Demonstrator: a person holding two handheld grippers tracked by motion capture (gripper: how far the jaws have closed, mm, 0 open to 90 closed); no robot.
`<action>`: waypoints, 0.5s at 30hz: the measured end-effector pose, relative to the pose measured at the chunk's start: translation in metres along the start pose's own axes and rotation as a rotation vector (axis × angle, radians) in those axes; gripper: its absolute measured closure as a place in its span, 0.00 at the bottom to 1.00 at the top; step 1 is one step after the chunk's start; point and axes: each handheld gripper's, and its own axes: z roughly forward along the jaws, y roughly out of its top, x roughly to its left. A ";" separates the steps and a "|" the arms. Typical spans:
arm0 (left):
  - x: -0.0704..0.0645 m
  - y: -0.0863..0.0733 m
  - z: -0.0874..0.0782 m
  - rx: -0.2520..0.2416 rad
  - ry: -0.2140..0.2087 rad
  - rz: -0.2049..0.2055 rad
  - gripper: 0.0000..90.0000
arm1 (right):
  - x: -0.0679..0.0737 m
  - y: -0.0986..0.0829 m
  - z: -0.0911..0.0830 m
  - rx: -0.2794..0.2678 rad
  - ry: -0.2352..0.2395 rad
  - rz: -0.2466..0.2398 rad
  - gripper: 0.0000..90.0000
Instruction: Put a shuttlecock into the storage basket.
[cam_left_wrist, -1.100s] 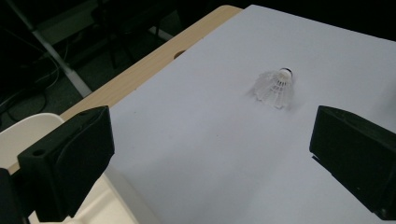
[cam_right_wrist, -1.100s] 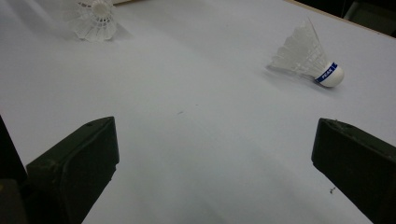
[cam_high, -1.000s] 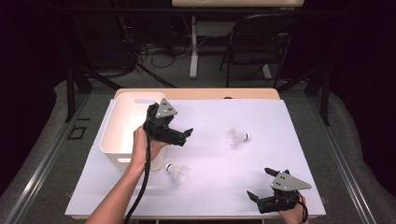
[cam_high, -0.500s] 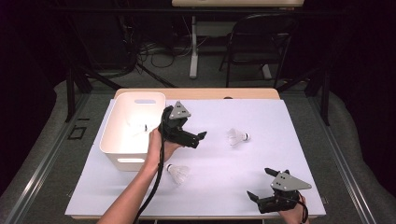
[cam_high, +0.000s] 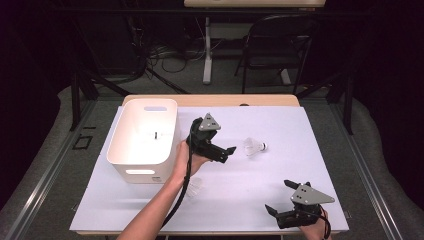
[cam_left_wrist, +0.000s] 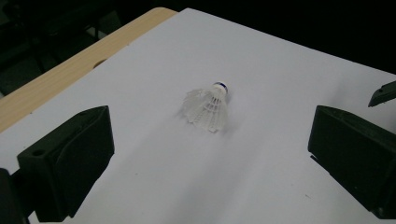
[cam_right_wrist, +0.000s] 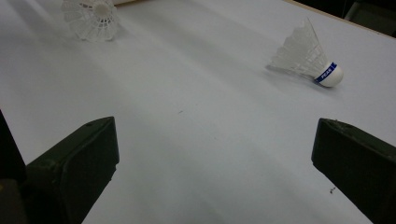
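The left gripper (cam_high: 226, 152) hangs with jaws spread wide, aimed at the shuttlecock (cam_left_wrist: 208, 105) lying on its side on the white sheet (cam_high: 300, 130) just ahead. It is probably featherlight and easily crushed; the cork nose looks the safest hold. White skirt, blue-banded tip. The right gripper (cam_high: 280, 200) rests spread, empty.

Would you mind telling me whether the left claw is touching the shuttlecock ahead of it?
Apart. The left gripper view shows bare white mat between the open left claw and the shuttlecock.
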 end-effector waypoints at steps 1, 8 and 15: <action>-0.001 0.000 0.004 0.004 -0.006 -0.002 0.00 | 0.000 0.000 0.000 0.000 0.001 0.001 0.00; -0.005 -0.001 0.020 0.018 -0.017 -0.012 0.00 | -0.001 -0.001 0.000 0.002 0.001 0.003 0.00; -0.012 0.000 0.035 0.034 -0.017 -0.012 0.00 | -0.001 0.000 -0.001 0.002 0.000 0.003 0.00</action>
